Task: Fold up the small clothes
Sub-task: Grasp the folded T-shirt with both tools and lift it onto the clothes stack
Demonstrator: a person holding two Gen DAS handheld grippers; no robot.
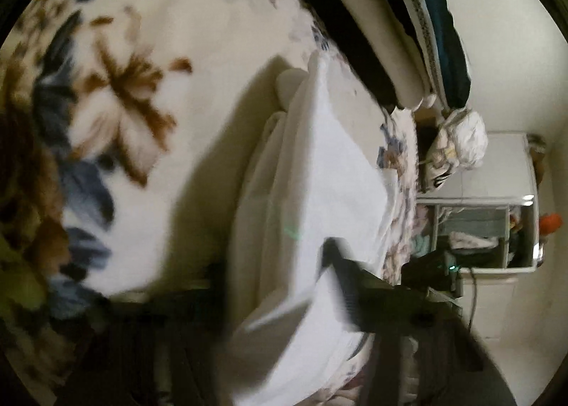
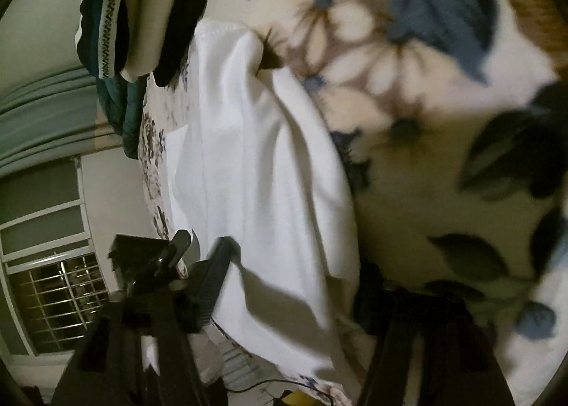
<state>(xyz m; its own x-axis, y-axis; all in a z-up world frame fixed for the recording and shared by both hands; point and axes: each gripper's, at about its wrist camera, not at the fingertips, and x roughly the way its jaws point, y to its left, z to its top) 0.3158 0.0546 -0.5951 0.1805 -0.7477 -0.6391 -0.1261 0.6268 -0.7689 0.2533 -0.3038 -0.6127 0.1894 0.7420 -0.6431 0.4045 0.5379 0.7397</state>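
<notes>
A small white garment lies stretched over a floral blanket on a bed. In the left wrist view one dark finger presses on the near end of the cloth, which bunches between the fingers. My left gripper looks shut on that end. In the right wrist view the same white garment runs away from the camera. A dark finger rests against its near edge, and the cloth fills the gap to the other finger. My right gripper holds that edge. Both views are motion-blurred.
Stacked folded clothes and bedding sit at the far end of the bed, also visible in the right wrist view. A white cabinet stands beyond the bed. A barred window and curtain lie left.
</notes>
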